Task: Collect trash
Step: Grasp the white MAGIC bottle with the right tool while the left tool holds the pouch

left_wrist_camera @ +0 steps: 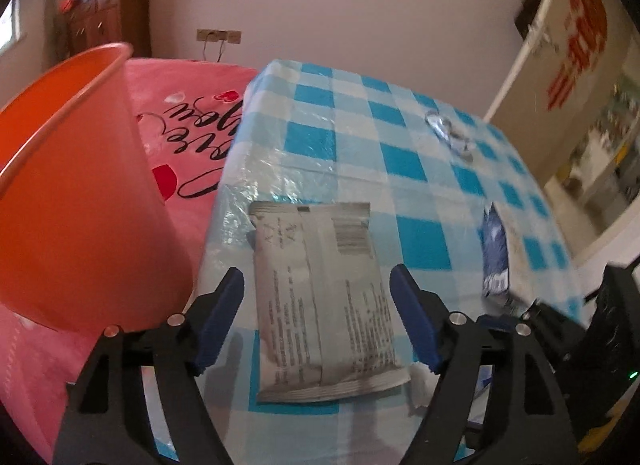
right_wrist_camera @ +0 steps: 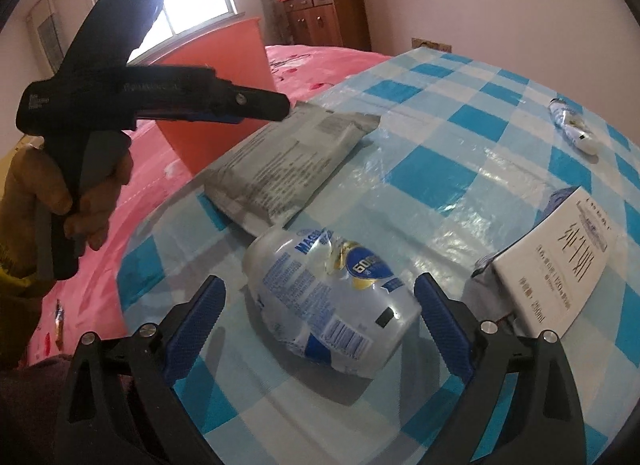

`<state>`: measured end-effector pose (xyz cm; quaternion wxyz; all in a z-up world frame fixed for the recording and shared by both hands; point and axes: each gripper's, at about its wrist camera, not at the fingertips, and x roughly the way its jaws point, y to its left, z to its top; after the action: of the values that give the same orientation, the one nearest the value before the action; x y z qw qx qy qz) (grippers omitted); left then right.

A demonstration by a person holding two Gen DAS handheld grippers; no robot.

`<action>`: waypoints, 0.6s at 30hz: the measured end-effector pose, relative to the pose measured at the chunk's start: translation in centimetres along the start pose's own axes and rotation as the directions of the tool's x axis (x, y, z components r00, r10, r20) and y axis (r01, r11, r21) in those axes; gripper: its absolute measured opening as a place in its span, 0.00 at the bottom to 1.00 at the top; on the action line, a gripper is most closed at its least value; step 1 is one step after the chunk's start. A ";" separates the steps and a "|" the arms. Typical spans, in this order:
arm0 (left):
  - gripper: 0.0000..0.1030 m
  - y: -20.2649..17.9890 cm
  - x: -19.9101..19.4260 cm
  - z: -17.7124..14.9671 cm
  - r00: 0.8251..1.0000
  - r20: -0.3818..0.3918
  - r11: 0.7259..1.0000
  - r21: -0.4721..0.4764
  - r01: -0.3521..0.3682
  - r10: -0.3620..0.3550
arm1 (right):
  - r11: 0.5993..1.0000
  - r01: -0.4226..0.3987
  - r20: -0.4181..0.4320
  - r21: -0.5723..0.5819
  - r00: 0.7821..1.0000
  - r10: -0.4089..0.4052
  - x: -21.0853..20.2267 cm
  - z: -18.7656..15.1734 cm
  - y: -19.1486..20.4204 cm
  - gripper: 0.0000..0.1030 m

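Foil pouch lies lengthwise between the open left claw — untouched; the open right claw straddles the crushed plastic bottle likewise.

Taking the grey packet as landmark: the checked cloth beyond it lies bare and open up to a small wrapper far off. Just left of it the orange bin blocks the way. To its right stands a white carton; nearer, a crushed bottle.
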<state>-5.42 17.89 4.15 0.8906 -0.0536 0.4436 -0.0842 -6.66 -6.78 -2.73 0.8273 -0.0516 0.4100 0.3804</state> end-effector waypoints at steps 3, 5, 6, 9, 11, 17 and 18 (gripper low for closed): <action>0.76 -0.7 0.7 -0.3 0.999 -0.024 0.999 0.020 -0.027 0.027 | 1.000 -0.014 -0.021 0.002 1.000 0.014 -0.1 -0.5 0.3 0.92; 0.77 -1.0 1.4 -0.5 0.997 -0.042 0.997 0.039 -0.067 0.069 | 1.000 -0.018 -0.030 -0.003 0.999 0.018 -0.4 -0.8 0.5 0.92; 0.77 -1.2 1.7 -0.5 0.995 -0.050 0.996 0.046 -0.080 0.083 | 1.000 -0.025 -0.035 0.000 0.999 0.025 -0.6 -1.0 0.6 0.92; 0.79 -1.8 2.6 -0.8 0.991 -0.073 0.991 0.073 -0.110 0.115 | 0.999 -0.044 -0.033 0.015 0.998 0.044 -1.3 -1.3 0.5 0.92; 0.83 -2.3 3.0 -1.1 0.989 -0.082 0.989 0.090 -0.115 0.123 | 1.000 -0.020 -0.020 0.005 1.000 0.020 -1.7 -1.2 0.5 0.92; 0.87 -3.0 4.2 -1.2 0.981 -0.104 0.981 0.127 -0.150 0.164 | 0.996 0.074 0.001 -0.043 0.997 -0.074 -1.8 -0.5 0.3 0.92; 0.87 -3.0 4.4 -1.2 0.980 -0.108 0.980 0.128 -0.152 0.166 | 0.996 0.079 -0.004 -0.050 0.997 -0.080 -1.6 -0.4 0.3 0.92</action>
<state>-4.09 14.05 0.51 0.8683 0.0405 0.4925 -0.0419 -7.75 -7.68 -1.76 0.8391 -0.0895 0.4005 0.3570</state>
